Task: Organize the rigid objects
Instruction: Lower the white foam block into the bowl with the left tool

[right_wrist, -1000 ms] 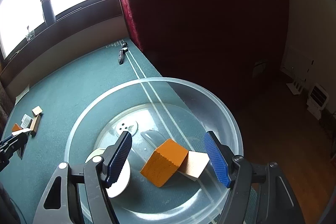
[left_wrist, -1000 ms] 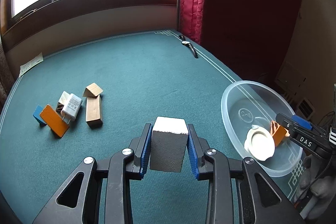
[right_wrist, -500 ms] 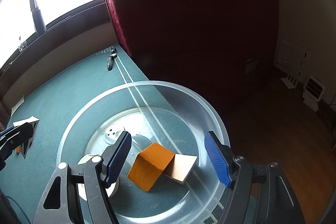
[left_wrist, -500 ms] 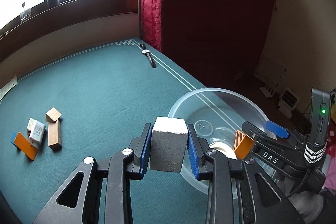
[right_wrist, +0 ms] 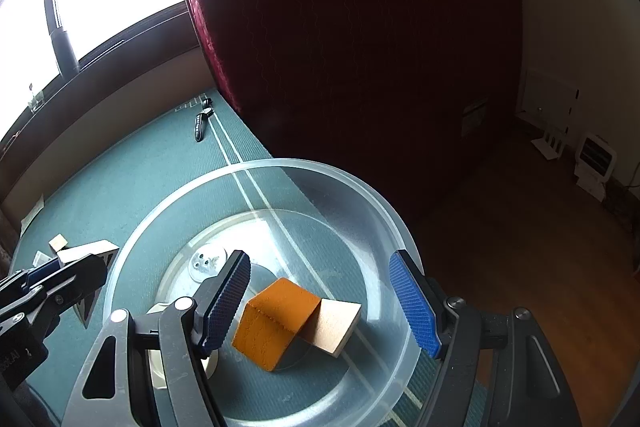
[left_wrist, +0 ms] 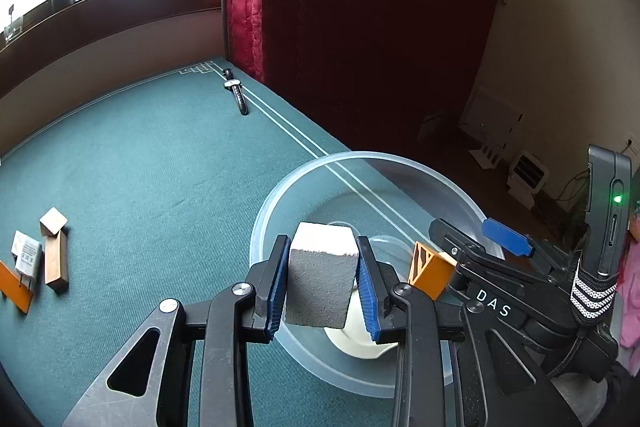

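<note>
The left gripper (left_wrist: 322, 281) is clamping a grey block (left_wrist: 320, 287) between its blue pads, holding it over the near rim of the clear bowl (left_wrist: 280, 195). Inside the bowl an orange block (right_wrist: 276, 321) is leaning against a tan block (right_wrist: 334, 325). The right gripper (right_wrist: 320, 301) is hanging above them, jaws wide and holding nothing. The person should probably carry the grey block over a bare patch of the bowl and lower it before letting go.
</note>
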Motion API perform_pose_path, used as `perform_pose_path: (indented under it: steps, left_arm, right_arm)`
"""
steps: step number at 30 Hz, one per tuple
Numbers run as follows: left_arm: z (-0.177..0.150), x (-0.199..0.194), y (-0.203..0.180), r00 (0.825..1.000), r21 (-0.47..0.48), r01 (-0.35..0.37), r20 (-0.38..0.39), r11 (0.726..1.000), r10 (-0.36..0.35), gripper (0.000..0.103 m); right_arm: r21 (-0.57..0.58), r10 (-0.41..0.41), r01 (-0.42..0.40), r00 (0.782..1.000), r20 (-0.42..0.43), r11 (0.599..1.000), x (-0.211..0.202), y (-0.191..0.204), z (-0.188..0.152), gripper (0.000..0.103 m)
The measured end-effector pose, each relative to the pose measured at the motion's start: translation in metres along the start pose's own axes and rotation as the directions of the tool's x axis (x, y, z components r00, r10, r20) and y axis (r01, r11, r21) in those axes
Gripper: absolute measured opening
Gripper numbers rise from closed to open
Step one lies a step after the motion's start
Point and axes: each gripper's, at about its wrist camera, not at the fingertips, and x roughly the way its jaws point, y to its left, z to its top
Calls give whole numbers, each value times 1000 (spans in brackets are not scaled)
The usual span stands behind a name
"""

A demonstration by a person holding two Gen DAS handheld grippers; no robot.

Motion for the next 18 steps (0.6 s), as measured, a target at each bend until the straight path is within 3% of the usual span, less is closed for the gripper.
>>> perform_pose_path:
  steps: [3, 6, 13, 18]
  left_arm:
    - [0, 4, -2, 999, -9, 44, -13, 999, -44, 35]
    - [-1, 6, 1, 998, -33, 53, -12, 998, -54, 61]
    - [-2, 6, 15, 1000, -64, 8, -22, 998, -9, 64]
    - [-6, 4, 20, 997, -52, -80, -26, 995, 79, 68]
  right_arm:
    - [0, -3, 3, 1000, 5, 1000, 0, 1, 0, 75]
    - [2, -3, 3, 1000, 8, 1000, 0, 0, 0, 75]
    - [0, -3, 3, 1000, 14, 1000, -1, 3, -2, 76]
    - [-4, 3, -3, 1000, 29, 1000, -4, 4, -2, 76]
